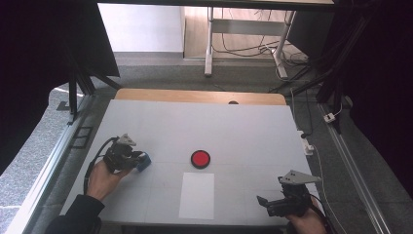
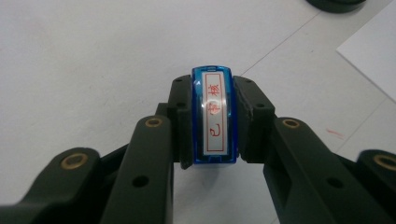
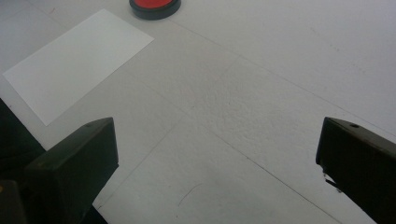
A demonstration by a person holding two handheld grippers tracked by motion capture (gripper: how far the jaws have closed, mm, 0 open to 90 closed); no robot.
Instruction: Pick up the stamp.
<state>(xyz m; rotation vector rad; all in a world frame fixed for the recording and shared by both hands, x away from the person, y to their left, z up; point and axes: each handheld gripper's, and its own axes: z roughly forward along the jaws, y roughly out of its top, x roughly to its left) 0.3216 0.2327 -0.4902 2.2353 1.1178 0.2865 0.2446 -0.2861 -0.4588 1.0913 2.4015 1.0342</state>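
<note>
A blue stamp (image 2: 214, 114) with a white label and red characters sits squeezed between the pads of my left gripper (image 2: 214, 95), just above the white table. From above, that stamp (image 1: 144, 161) and the left gripper (image 1: 140, 159) are at the table's left, a hand's width from a round red ink pad (image 1: 200, 159) with a black rim. A white sheet of paper (image 1: 197, 195) lies in front of the pad. My right gripper (image 1: 263, 202) rests at the front right corner, jaws wide apart with nothing between them (image 3: 217, 140).
The white table (image 1: 219, 122) has a wooden strip along its far edge. The ink pad (image 3: 155, 5) and the paper (image 3: 77, 60) lie ahead and to the left of the right gripper. Metal rails run along both sides, with cables on the floor at the right.
</note>
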